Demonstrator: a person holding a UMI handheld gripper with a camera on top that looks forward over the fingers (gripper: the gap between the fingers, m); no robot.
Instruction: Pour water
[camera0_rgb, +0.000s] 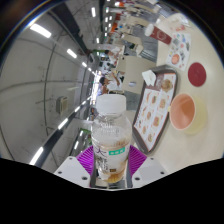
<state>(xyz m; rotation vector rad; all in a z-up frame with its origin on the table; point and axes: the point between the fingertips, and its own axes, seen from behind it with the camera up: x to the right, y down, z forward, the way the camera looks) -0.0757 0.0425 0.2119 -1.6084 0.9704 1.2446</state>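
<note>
My gripper is shut on a clear plastic water bottle with a white cap and a white-and-green label. Both purple pads press on the bottle's sides at label height. The bottle stands along the fingers and the whole view is rolled steeply, so the room appears tipped on its side. A pink bowl lies beyond the bottle to its right, on a white table.
A tray with a patterned mat lies on the table beside the pink bowl. A red dish and other dishes lie farther along the table. Ceiling lights fill the side left of the bottle.
</note>
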